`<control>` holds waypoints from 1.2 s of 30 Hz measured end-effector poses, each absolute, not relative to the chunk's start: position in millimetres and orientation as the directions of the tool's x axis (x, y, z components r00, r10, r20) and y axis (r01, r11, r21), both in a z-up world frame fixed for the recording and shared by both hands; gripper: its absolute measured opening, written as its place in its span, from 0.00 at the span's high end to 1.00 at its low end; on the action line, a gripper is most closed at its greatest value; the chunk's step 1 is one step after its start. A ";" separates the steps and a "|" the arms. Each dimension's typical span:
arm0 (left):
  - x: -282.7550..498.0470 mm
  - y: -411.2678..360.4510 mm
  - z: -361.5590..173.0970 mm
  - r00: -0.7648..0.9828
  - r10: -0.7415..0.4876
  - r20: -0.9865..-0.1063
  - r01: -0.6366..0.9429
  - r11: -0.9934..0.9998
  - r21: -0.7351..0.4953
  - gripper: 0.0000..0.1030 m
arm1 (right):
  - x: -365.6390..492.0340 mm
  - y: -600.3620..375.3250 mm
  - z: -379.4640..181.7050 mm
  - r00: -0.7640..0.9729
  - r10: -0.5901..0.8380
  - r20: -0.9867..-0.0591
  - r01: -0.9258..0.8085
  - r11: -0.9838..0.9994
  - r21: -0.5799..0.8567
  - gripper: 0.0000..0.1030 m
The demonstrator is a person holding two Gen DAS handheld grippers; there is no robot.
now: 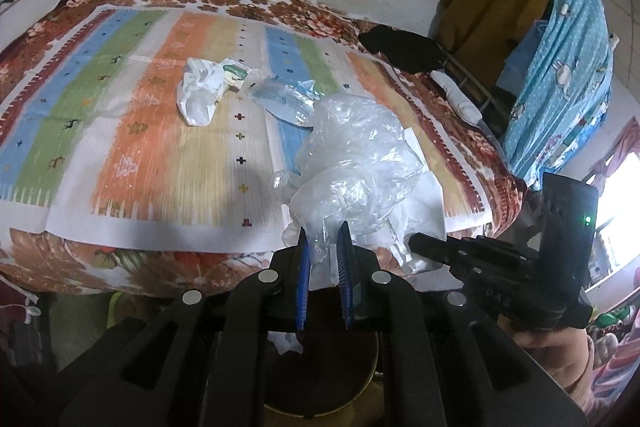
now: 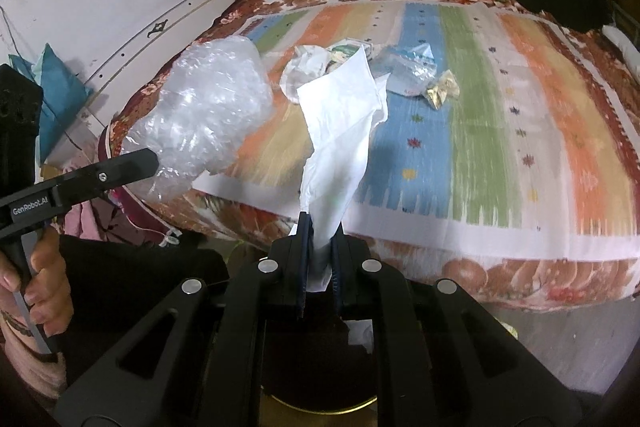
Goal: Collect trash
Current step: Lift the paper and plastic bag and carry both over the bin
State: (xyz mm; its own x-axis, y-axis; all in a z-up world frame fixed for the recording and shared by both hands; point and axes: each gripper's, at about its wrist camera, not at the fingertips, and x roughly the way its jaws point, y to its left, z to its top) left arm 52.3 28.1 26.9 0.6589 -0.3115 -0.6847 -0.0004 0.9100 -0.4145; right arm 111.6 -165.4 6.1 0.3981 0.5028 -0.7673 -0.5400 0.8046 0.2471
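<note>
My left gripper (image 1: pixel 323 233) is shut on a crumpled clear plastic bag (image 1: pixel 352 163) and holds it above the bed's near edge; the bag also shows in the right wrist view (image 2: pixel 208 107). My right gripper (image 2: pixel 319 227) is shut on a white tissue (image 2: pixel 340 131), which also shows in the left wrist view (image 1: pixel 420 219). On the striped mat (image 1: pixel 168 155) lie a white plastic bag (image 1: pixel 198 91), a small green-and-white carton (image 1: pixel 237 75), a blue-clear wrapper (image 1: pixel 284 99) and a gold crumpled wrapper (image 2: pixel 440 91).
A round dark bin with a yellow rim (image 2: pixel 320 379) sits on the floor below both grippers, with white paper inside. A black cloth (image 1: pixel 396 47) lies at the bed's far right corner. A blue curtain (image 1: pixel 560 75) hangs to the right. Blue pillows (image 2: pixel 56 95) lean at left.
</note>
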 end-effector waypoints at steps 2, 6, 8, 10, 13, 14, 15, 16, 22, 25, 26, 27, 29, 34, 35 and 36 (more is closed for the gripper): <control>48.0 26.5 24.0 0.652 -0.328 -0.684 0.006 0.904 -0.428 0.89 | 105.6 -169.4 3.9 0.402 0.503 -0.765 -0.535 0.807 0.250 0.91; 39.4 26.6 17.7 0.639 -0.369 -0.674 0.017 0.884 -0.468 0.89 | 95.0 -177.0 0.9 0.406 0.514 -0.756 -0.523 0.809 0.269 0.91; 35.6 26.5 15.9 0.640 -0.372 -0.672 0.017 0.882 -0.471 0.89 | 88.1 -179.1 -2.2 0.391 0.532 -0.752 -0.525 0.799 0.293 0.91; 31.6 25.3 13.7 0.640 -0.374 -0.671 0.018 0.881 -0.474 0.89 | 81.7 -180.3 -4.3 0.392 0.526 -0.755 -0.523 0.802 0.288 0.91; 24.9 26.7 8.4 0.643 -0.381 -0.665 0.009 0.871 -0.490 0.89 | 72.3 -180.8 -8.4 0.395 0.505 -0.767 -0.524 0.810 0.264 0.91; 24.3 26.9 6.6 0.638 -0.391 -0.664 0.009 0.866 -0.500 0.89 | 68.1 -181.5 -11.2 0.390 0.503 -0.771 -0.525 0.810 0.262 0.91; 23.1 26.6 3.8 0.630 -0.404 -0.663 0.010 0.858 -0.513 0.89 | 64.8 -182.1 -13.4 0.384 0.502 -0.775 -0.526 0.809 0.263 0.91; 21.4 25.5 2.0 0.627 -0.408 -0.664 0.010 0.856 -0.516 0.89 | 61.8 -182.8 -15.4 0.380 0.499 -0.779 -0.527 0.809 0.261 0.91; 6.8 9.2 -6.4 0.622 -0.360 -0.695 0.026 0.897 -0.441 0.89 | 45.7 -182.9 -24.8 0.360 0.487 -0.795 -0.535 0.807 0.252 0.91; -0.8 3.4 -14.1 0.601 -0.372 -0.707 0.034 0.896 -0.443 0.89 | 36.7 -182.8 -31.1 0.359 0.464 -0.810 -0.533 0.815 0.230 0.91; -3.1 2.2 -16.1 0.598 -0.370 -0.711 0.035 0.898 -0.438 0.89 | 34.9 -183.2 -33.3 0.356 0.458 -0.815 -0.528 0.818 0.229 0.91; -6.7 0.7 -18.6 0.594 -0.365 -0.717 0.033 0.902 -0.431 0.89 | 33.1 -183.7 -35.7 0.349 0.454 -0.820 -0.523 0.821 0.231 0.91; -14.3 -0.5 -24.5 0.587 -0.351 -0.730 0.022 0.908 -0.419 0.89 | 28.1 -184.6 -40.8 0.333 0.449 -0.829 -0.515 0.823 0.239 0.91; -29.2 -3.6 -32.9 0.579 -0.339 -0.741 0.007 0.911 -0.411 0.89 | 14.0 -183.3 -52.8 0.299 0.439 -0.847 -0.512 0.823 0.245 0.89; -31.4 -4.7 -34.2 0.577 -0.343 -0.741 0.009 0.910 -0.414 0.89 | 12.1 -182.6 -56.0 0.282 0.445 -0.850 -0.511 0.820 0.259 0.89; -32.9 -6.2 -35.4 0.575 -0.345 -0.742 0.010 0.910 -0.415 0.89 | 10.9 -182.1 -58.2 0.274 0.441 -0.854 -0.506 0.822 0.262 0.89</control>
State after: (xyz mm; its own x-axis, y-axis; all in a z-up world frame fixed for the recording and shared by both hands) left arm -32.9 -6.2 -35.4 0.5748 -0.3453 -0.7419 0.0101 0.9095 -0.4155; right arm 10.9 -182.1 -58.2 0.2740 0.4414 -0.8545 -0.5058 0.8218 0.2624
